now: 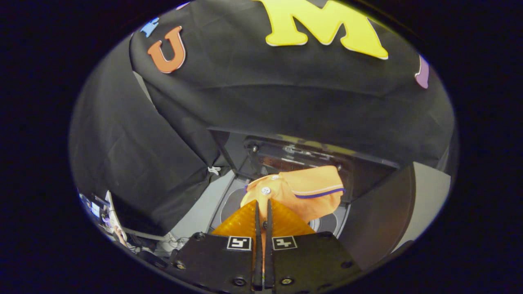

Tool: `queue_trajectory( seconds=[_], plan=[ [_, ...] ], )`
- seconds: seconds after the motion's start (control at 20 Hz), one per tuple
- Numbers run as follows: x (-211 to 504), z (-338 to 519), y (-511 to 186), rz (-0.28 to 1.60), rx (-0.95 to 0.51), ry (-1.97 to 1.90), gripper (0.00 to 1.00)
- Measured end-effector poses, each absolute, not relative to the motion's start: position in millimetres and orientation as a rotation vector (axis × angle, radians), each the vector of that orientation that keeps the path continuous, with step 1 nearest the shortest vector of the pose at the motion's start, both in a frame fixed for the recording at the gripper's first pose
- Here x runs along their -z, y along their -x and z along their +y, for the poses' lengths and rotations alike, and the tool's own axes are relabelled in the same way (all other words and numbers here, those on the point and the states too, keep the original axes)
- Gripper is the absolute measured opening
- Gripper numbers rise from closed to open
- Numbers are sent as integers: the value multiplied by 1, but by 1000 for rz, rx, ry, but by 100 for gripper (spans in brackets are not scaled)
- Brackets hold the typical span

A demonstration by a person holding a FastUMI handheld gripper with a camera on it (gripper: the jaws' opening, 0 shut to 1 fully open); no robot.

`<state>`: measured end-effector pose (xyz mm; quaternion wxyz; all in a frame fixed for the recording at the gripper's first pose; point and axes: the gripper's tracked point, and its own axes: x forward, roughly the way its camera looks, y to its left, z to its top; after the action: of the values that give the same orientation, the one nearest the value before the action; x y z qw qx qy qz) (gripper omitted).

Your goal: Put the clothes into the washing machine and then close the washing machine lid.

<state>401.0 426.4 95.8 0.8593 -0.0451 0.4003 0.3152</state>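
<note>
Gripper view: tongs (pixel 263 204) are sitting nearly pressed together, the two black fingers (pixel 258 228) running parallel with only a thin slit between them. Orange fabric is showing in that slit, so both fingers are pinching the orange polo shirt with the navy-and-white collar stripe and white buttons (pixel 304 192). Amber ribbed pads (pixel 241 222) are fanning out on both sides of the fingers, touching the shirt's lower edge.

Shirt is hanging bunched just ahead of and beyond the fingertips, collar lying toward the right of the tongs, button placket just beyond the tips.

Grey top-loading washing machine (pixel 204 210) is sitting beyond and below the tongs, with the round tub opening (pixel 329 223) showing beneath the shirt on both sides of it. Dark tinted lid of the machine (pixel 294 157) is standing raised behind the shirt, well beyond the fingertips. Shirt is hovering over the opening; cannot tell whether any part of it is touching the tub rim.

Black gripper body with two square black-and-white markers (pixel 261 243) is sitting right behind the fingers.

Cluttered desk with cables and a screen (pixel 106 212) is lying well off to the left of the tongs.
</note>
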Motion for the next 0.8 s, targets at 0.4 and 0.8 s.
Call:
queue_trajectory(
  seconds=[0.4,0.8],
  plan=[
    [-25,434,-395,921,-626,127,6],
    [33,436,-400,962,-572,129,6]
  ],
)
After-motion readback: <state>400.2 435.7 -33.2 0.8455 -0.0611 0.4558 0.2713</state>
